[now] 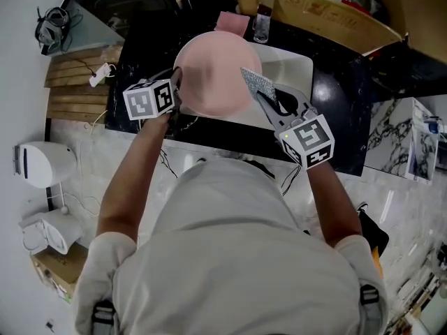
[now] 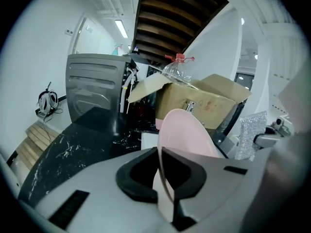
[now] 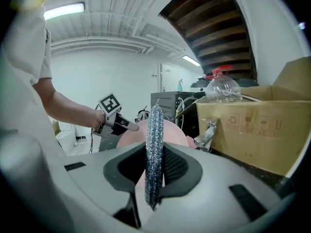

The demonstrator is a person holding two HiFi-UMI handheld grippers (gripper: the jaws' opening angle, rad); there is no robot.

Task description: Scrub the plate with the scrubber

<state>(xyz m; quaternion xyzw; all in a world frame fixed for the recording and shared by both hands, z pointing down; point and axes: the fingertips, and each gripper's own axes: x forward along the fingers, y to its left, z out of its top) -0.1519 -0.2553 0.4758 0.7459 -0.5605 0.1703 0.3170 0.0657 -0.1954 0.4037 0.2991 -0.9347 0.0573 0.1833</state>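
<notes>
A pink plate is held up above the white sink, tilted on its edge. My left gripper is shut on the plate's left rim; in the left gripper view the plate rises edge-on from between the jaws. My right gripper is shut on a silvery mesh scrubber, which stands at the plate's right edge. In the right gripper view the scrubber stands upright between the jaws, with the plate and the left gripper behind it.
A black marble counter surrounds the sink. A cardboard box and a clear plastic bottle stand behind it, with a pink sponge near the bottle. The tap sits right of the plate. A grey appliance is at the back left.
</notes>
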